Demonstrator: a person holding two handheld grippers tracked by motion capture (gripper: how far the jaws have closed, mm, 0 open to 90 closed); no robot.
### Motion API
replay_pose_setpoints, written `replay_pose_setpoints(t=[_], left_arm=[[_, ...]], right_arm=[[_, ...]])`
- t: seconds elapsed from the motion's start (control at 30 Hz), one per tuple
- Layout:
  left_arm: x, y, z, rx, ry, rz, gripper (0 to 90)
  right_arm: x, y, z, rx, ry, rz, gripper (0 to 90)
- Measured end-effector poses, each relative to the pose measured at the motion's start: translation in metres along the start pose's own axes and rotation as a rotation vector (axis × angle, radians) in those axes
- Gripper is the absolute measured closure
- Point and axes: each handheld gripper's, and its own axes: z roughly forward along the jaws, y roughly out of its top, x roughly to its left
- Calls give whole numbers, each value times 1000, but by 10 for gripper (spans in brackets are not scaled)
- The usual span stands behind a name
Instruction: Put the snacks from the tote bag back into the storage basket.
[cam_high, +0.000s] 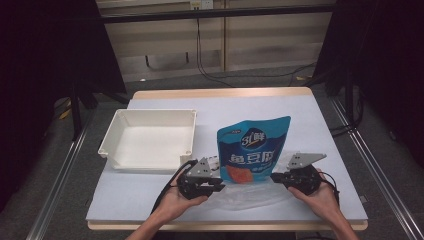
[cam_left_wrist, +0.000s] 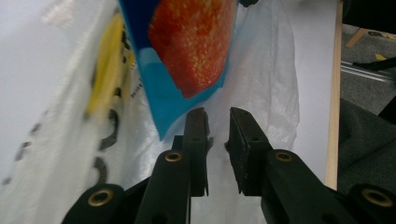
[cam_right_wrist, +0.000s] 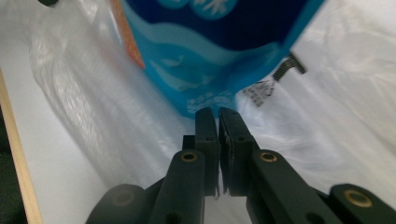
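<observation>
We list first the blue snack pouch (cam_high: 253, 149), our landmark for every item below. It stands upright near the front middle of the table (cam_high: 320, 125), its lower part set inside a clear plastic bag (cam_high: 250, 194), which spreads flat on the table toward the near edge.

Left gripper (cam_high: 218, 183): we hold it just left of the pouch's lower corner, at the bag's left edge. In the left gripper view, the left gripper (cam_left_wrist: 217, 122) has its jaws parted by a plain gap, with the thin film of the plastic bag (cam_left_wrist: 266, 79) lying between and beyond them; we cannot tell whether the film is caught. The pouch (cam_left_wrist: 187, 46) shows an orange-red panel just ahead of the jaw tips.

Right gripper (cam_high: 274, 177): we hold it just right of the pouch's lower corner, at the bag's right edge. In the right gripper view, the right gripper (cam_right_wrist: 217, 117) has its jaws drawn nearly together, a thin slit left between them, clenched on the film of the plastic bag (cam_right_wrist: 93, 107) just below the bottom edge of the pouch (cam_right_wrist: 219, 46).

White tray (cam_high: 120, 150): it sits left of the pouch, apart from it, with its hollow facing up.

Hands: our left hand (cam_high: 176, 200) and right hand (cam_high: 320, 197) cup the grippers, nearer the front edge than the pouch.
</observation>
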Motion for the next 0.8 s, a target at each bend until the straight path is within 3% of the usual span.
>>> replay_pose_setpoints(t=[0.2, 0.27, 0.33, 0.5, 0.63, 0.7, 0.73, 0.8], left_arm=[[-4, 2, 9, 3, -12, 8, 753], [-4, 5, 12, -19, -17, -11, 754], [-4, 8, 14, -31, -44, -7, 837], [0, 15, 18, -58, -50, -27, 867], [-5, 16, 23, -16, -79, -10, 853], [-7, 16, 24, -21, -63, -7, 854], [-7, 17, 22, 14, -66, 2, 858], [-9, 16, 26, 0, -78, -3, 866]], right_arm=[[12, 0, 9, 27, 20, -27, 877], [15, -1, 12, 35, 29, -28, 880], [18, -3, 16, 44, 25, -35, 881], [28, -1, 17, 28, 45, -36, 884], [34, -1, 21, 27, 60, -37, 883], [38, 1, 23, 19, 59, -41, 880], [39, 1, 24, 10, 69, -39, 880], [41, 4, 25, 0, 75, -37, 875]])
